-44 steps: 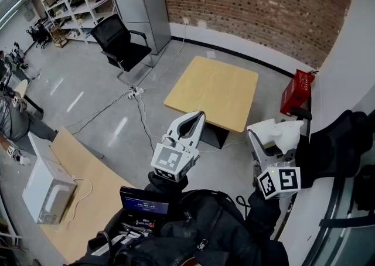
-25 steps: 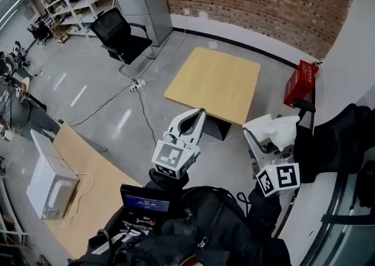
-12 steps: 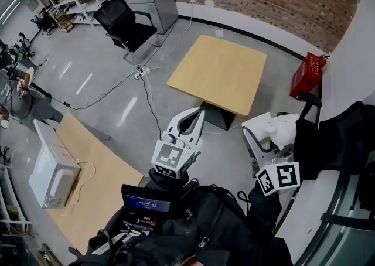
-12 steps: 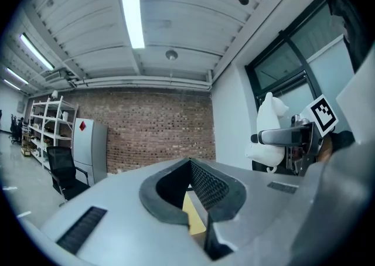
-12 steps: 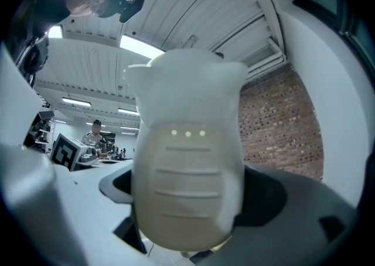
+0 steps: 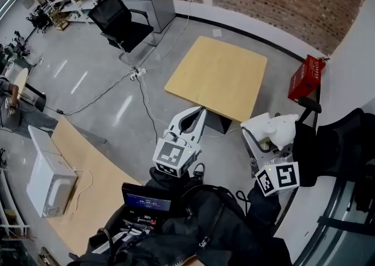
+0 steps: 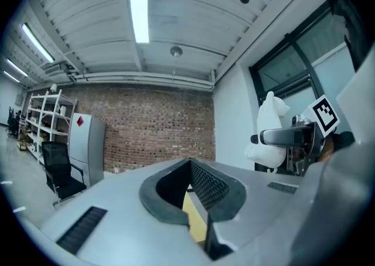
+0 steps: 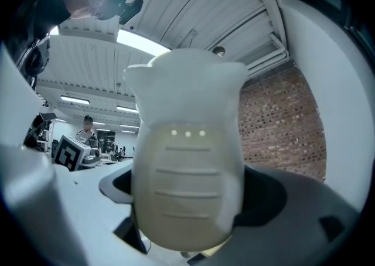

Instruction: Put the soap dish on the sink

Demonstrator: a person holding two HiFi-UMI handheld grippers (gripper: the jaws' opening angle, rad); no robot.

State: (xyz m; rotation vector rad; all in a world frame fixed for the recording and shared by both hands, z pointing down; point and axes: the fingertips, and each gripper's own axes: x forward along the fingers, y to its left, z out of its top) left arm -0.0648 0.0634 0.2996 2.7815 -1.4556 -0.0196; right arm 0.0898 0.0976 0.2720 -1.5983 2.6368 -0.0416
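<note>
The white soap dish (image 6: 282, 129) is held up in the air at the right, pinched in my right gripper (image 6: 267, 132). In the right gripper view the soap dish (image 8: 186, 159) fills the middle, its ribbed underside facing the camera, and hides the tips of the right gripper (image 8: 188, 212), whose jaws press on it from both sides. My left gripper (image 6: 197, 113) is held at the middle, shut, with nothing in it; in its own view the left gripper (image 7: 191, 164) has its dark pads meeting. No sink shows in any view.
Below me on the grey floor stand a square wooden table (image 6: 218, 78), a black office chair (image 6: 120, 23) and a red box (image 6: 307, 77). Cables (image 6: 137, 83) run across the floor. A white appliance (image 6: 42, 178) sits on a wooden top at lower left. Dark clothing (image 6: 343, 145) hangs at the right.
Both grippers stay in nearly the same pose, the soap dish still held. The head view has drifted a little, so the table and chair have shifted in the picture.
</note>
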